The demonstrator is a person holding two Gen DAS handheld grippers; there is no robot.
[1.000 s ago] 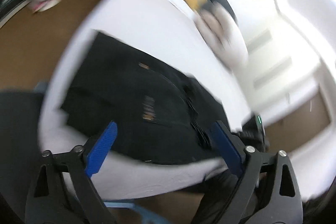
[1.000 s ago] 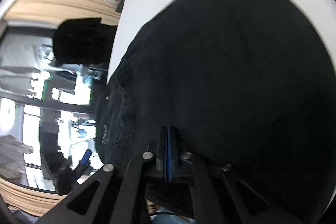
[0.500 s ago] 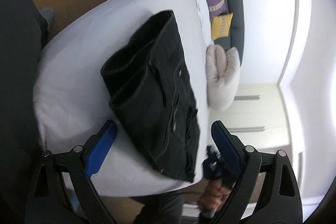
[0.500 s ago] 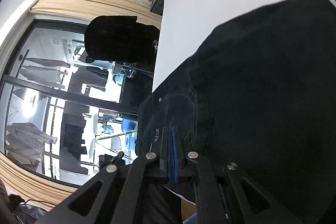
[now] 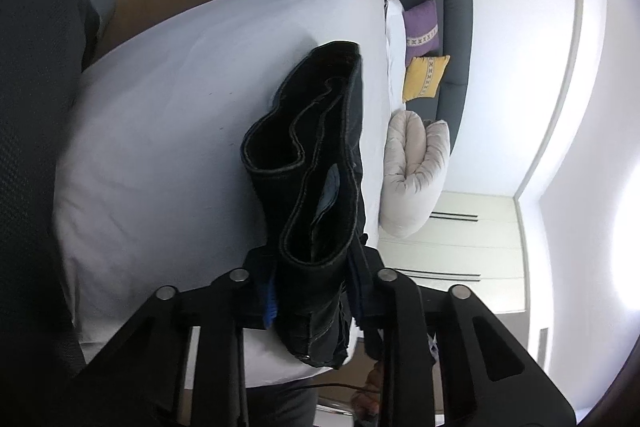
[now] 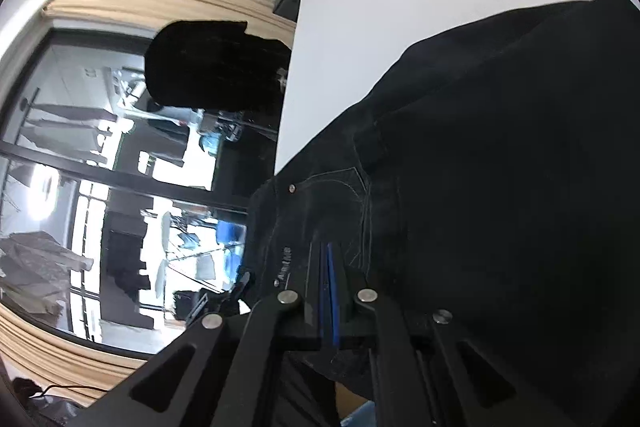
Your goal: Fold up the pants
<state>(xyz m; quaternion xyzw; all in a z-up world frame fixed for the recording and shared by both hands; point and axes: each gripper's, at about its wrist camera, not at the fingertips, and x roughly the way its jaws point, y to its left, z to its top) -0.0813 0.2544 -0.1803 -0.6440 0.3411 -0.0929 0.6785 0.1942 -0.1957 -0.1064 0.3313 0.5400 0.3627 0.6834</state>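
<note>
Both hand-held grippers now have the pants at the bed's near edge.

The bed (image 5: pixel 168 131) carries the black pants (image 5: pixel 316 155), folded into a thick stack along its near edge. The left hand-held gripper (image 5: pixel 312 291), wide apart half a second ago and clear of the cloth, is closing its jaws with the stack's layered end between them. The right hand-held gripper (image 6: pixel 326 279) stays clamped together on the waistband by the back pocket. With both ends held, I judge the next fold or lift can start.
</note>
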